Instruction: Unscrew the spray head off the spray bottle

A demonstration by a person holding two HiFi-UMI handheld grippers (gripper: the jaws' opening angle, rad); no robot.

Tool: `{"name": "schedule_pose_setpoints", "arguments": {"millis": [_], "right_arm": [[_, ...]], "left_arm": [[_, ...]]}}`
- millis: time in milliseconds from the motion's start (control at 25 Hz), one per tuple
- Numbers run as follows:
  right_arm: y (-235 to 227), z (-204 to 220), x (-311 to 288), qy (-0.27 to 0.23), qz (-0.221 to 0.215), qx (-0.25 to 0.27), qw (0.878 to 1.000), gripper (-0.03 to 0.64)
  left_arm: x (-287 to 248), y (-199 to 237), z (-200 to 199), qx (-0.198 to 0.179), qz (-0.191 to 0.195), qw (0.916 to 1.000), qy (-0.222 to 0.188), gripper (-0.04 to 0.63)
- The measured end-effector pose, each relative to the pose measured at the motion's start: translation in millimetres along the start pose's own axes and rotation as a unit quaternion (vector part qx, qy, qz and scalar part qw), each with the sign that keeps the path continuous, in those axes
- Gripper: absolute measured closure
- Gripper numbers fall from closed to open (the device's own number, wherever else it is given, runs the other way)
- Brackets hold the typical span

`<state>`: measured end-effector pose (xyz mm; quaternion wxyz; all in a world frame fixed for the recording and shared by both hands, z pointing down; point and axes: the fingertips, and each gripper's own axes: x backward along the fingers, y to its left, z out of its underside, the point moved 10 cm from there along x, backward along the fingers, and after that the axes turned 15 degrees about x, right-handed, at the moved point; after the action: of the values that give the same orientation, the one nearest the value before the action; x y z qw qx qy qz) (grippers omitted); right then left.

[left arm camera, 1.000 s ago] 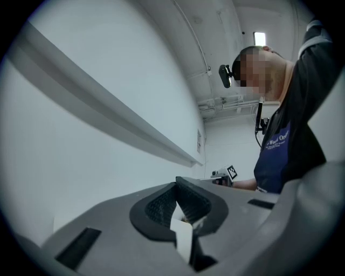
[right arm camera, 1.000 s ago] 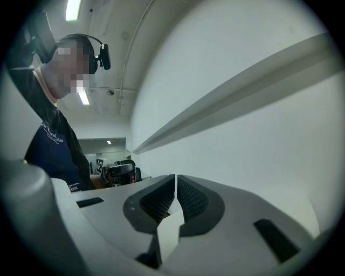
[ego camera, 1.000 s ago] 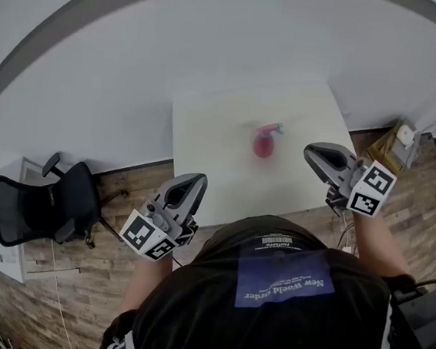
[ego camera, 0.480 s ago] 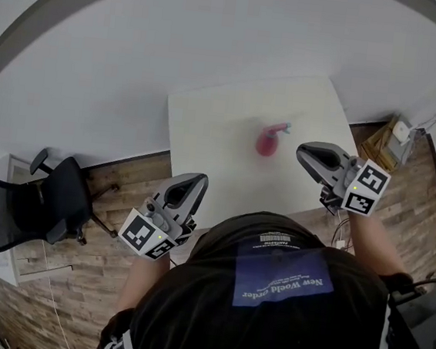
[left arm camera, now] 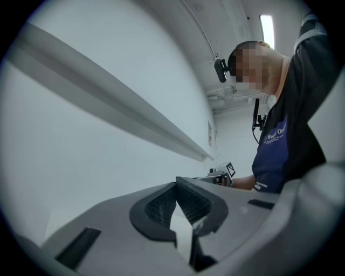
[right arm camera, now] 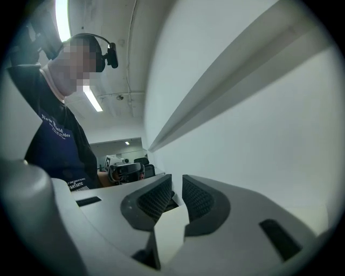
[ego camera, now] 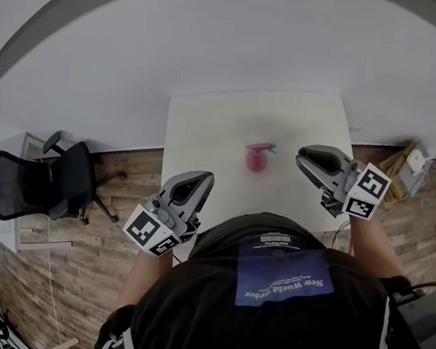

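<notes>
- We are looking down on a white table (ego camera: 207, 134) whose far edge meets a plain white wall (ego camera: 239, 48); its top is bare but for one thing.
- That thing is the pink spray bottle (ego camera: 256, 161), on the right half of the table. It is blurred, so we think it stands upright but cannot be sure.
- The spray head (ego camera: 262, 147) sits on top of the bottle, its nozzle pointing to the right.
- The left gripper (ego camera: 199, 180) hangs over the near left corner of the table, well apart from the bottle. Its jaws are clenched together, with nothing between them.
- The right gripper (ego camera: 303, 157) hovers over the table's right side, near the bottle but not touching it. Its jaws have just been opening and now stand a narrow slit apart, with nothing between the pads.
- Each gripper's own view looks across at the other gripper and the person's dark shirt.
- A grey band (left arm camera: 108, 99) runs along the wall above the table.
- The floor (ego camera: 91, 273) is brown wood planking.
- A black office chair (ego camera: 46, 187) stands on it to the left of the table.
- A long ceiling light (left arm camera: 266, 31) glows overhead.
</notes>
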<state>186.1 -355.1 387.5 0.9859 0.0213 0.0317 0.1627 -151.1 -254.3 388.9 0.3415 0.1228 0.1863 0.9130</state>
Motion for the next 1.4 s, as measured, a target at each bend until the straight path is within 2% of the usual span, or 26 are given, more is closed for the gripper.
{"name": "schedule_pose_setpoints", "arguments": {"millis": [240,440,680,840,920,1000,1240,1400], "right_arm": [[-51.3,11.6,13.5,0.000,-0.050,0.003,0.999,0.542],[-63.1,23.3,-6.0,0.021,-0.080,0.003,0.997,0.476],[-54.3,28.4,-59.7,0.102,-0.105,0.047,0.988,0.425],[-47.1,33.6,-96.2,0.180,-0.129,0.083,0.972,0.423],[-43.2,39.1,-111.7,0.227,-0.152,0.104,0.956,0.423],[-39.3,45.8,-127.8,0.279,-0.177,0.128,0.935,0.423],[-42.8,73.2,-173.5,0.430,-0.229,0.180,0.855,0.413],[-43.3,96.3,-196.6,0.498,-0.260,0.197,0.803,0.413]], "left_arm": [[-44.3,-9.4,10.4,0.011,-0.039,0.9992,0.002,0.593],[-46.6,0.9,9.3,0.009,-0.055,0.9984,0.011,0.592],[-25.3,39.6,2.8,0.008,-0.032,0.9990,0.029,0.592],[-11.1,58.1,4.0,0.012,-0.009,0.9993,0.035,0.592],[-5.5,62.4,6.4,0.013,0.001,0.9992,0.038,0.591],[1.4,65.5,8.5,0.013,0.004,0.9991,0.039,0.591],[27.8,77.0,12.0,0.013,-0.016,0.9994,0.028,0.591],[42.4,81.7,14.9,0.021,-0.039,0.9989,0.016,0.591]]}}
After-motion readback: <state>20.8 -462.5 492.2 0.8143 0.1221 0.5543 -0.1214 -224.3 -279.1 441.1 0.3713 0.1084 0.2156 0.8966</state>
